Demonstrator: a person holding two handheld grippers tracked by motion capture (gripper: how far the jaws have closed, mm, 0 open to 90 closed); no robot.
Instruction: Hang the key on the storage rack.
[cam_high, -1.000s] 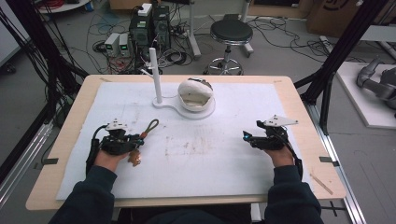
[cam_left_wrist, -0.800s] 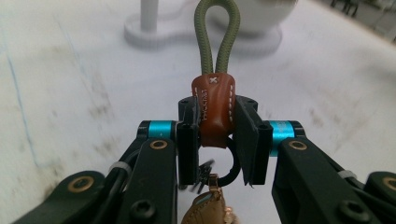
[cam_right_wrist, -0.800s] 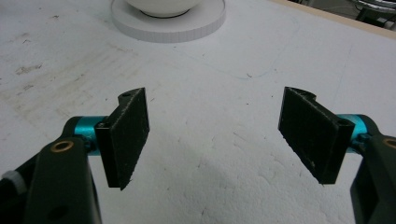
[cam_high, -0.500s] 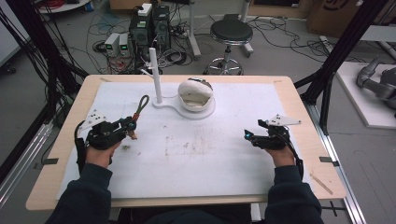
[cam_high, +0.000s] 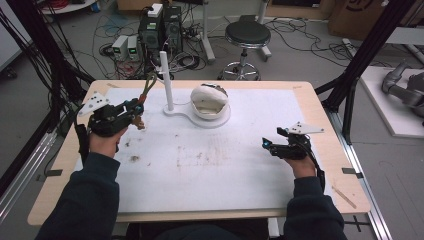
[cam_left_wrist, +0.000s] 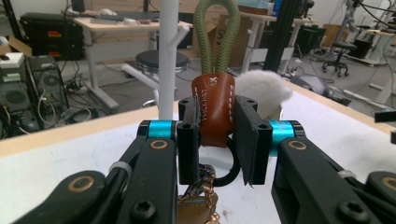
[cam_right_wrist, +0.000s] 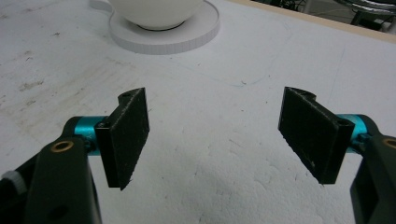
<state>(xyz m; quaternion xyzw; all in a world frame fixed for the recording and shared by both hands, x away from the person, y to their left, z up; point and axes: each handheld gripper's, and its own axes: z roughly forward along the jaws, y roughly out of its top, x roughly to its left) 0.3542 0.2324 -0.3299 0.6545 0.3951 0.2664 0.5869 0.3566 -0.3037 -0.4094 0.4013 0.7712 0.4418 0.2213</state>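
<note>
- The big wooden table with a white sheet (cam_high: 210, 170) fills the middle of the high view.
- A white round bowl on a white flat stand (cam_high: 210, 100) sits at upper middle; what is inside is hard to make out.
- The right gripper (cam_right_wrist: 215, 135), at right, has its jaws spread wide apart.
- The left gripper (cam_left_wrist: 217, 135), at upper left, pinches a brown leather key tag with a green rope loop (cam_left_wrist: 214, 112); the keys under it are cut off.

We see a wooden table (cam_high: 330, 150) covered by a stained white sheet (cam_high: 210, 165). At its far middle lies a white stand base (cam_high: 175, 110) carrying an upright post (cam_high: 166, 80) and bowl (cam_high: 210, 100).
</note>
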